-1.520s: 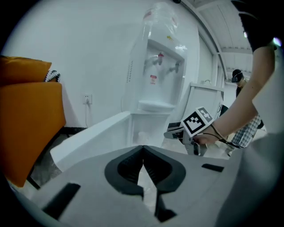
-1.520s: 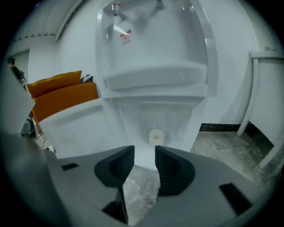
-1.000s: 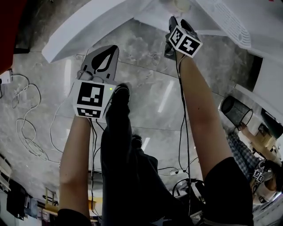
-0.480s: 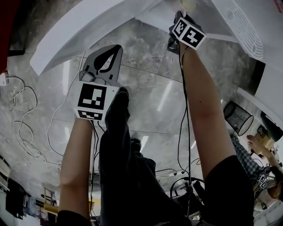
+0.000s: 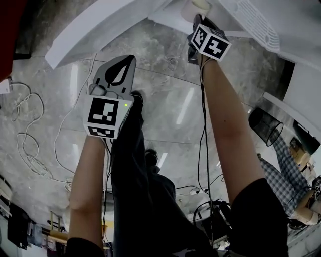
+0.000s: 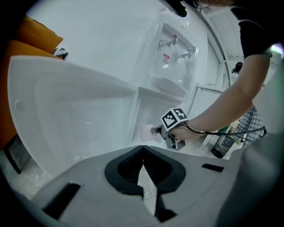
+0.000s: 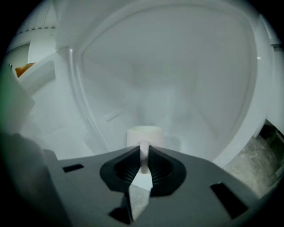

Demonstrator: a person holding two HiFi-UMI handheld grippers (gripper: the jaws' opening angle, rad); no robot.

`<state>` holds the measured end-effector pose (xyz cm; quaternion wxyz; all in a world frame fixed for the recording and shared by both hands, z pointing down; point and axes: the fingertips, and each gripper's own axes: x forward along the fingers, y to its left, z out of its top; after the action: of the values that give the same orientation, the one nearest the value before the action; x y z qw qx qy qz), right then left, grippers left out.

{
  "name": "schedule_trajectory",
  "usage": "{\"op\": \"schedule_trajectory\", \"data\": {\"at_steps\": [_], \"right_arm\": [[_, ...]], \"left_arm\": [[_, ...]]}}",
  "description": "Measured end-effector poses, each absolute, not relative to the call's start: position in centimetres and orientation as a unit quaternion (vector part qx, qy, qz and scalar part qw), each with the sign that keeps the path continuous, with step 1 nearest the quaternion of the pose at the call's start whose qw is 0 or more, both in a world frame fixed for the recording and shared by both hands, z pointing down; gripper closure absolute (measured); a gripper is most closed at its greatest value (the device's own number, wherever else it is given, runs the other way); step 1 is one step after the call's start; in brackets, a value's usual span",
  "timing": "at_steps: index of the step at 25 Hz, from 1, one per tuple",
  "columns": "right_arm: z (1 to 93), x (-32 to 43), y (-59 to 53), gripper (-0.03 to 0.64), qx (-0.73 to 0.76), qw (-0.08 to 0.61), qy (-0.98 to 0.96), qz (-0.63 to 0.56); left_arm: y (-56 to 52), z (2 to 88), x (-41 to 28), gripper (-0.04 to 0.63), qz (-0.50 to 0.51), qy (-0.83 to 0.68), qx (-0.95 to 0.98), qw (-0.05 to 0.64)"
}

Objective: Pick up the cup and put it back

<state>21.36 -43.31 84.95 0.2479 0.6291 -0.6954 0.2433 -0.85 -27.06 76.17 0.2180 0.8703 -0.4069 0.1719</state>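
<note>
A white cup (image 7: pixel 145 134) stands on a white shelf (image 7: pixel 186 115) inside a pale recess. Its handle (image 7: pixel 144 156) sits upright between the jaws of my right gripper (image 7: pixel 144 153), which are closing and touch it on both sides. From the head view the right gripper (image 5: pixel 196 22) reaches to the cup (image 5: pixel 193 7) at the top edge. In the left gripper view the cup (image 6: pixel 147 131) shows just left of the right gripper (image 6: pixel 156 131). My left gripper (image 5: pixel 130 59) hangs over the floor, shut and empty, jaws (image 6: pixel 142 148) meeting.
A white curved counter (image 5: pixel 100 30) and a water dispenser (image 6: pixel 175 57) stand ahead. Cables (image 5: pixel 30 145) lie on the marble floor at left. A black mesh bin (image 5: pixel 266 125) and another person (image 5: pixel 286 170) are at the right. A green bottle (image 6: pixel 224 142) stands by the dispenser.
The right gripper stays up at the cup, shifting only slightly. The left gripper holds its place. The person at the right has moved a little.
</note>
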Motion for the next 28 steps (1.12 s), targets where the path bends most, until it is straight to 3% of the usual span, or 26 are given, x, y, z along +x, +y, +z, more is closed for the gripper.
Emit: {"op": "schedule_trajectory", "data": {"at_steps": [11,28], "right_arm": [[74.6,17.9,-33.2,0.574,0.582,0.223,-0.738,0.258],[44.1,19.4,-11.1,0.575,0.53,0.145,-0.799,0.244]], "left_arm": [[-21.7,65.7,-1.0,0.584,0.151,-0.424,0.872,0.195],[-5.5,38.2,-0.5,0.584,0.121,-0.45,0.866,0.181]]}}
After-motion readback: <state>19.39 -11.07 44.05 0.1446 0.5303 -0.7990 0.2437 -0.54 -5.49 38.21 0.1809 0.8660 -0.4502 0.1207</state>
